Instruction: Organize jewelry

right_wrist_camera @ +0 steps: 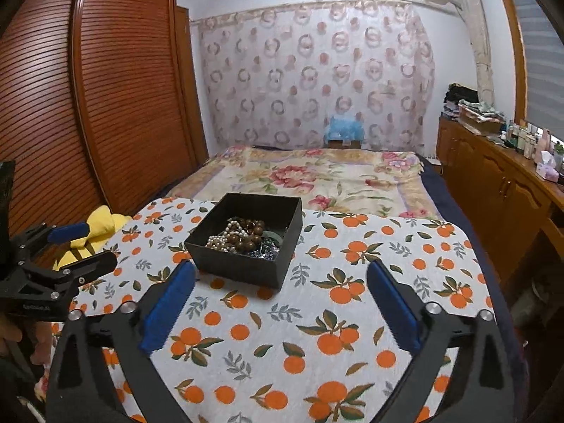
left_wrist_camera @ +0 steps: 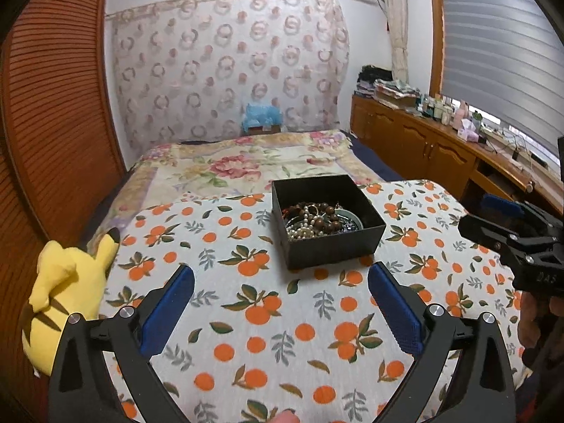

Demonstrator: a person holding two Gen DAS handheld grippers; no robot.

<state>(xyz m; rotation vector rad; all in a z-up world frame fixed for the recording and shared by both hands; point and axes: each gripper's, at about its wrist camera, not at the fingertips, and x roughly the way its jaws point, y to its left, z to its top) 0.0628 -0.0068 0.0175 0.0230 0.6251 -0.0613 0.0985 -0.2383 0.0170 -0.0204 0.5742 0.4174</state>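
A tangle of jewelry (left_wrist_camera: 319, 220), pearl strands, brown wooden beads and a greenish bangle heaped together, fills the bottom of an open black box (left_wrist_camera: 328, 243) that stands near the far edge of the orange-print table (left_wrist_camera: 268, 320), roughly midway along it, likely set there so both tools can reach in from the near side. The left gripper (left_wrist_camera: 281, 298) and the right gripper (right_wrist_camera: 281, 298) both hang over the near half of the table with jaws spread wide and nothing between them, apparently poised for a first pick. A yellow plush toy (left_wrist_camera: 67, 292) lies off the table's left edge, clear of the work.
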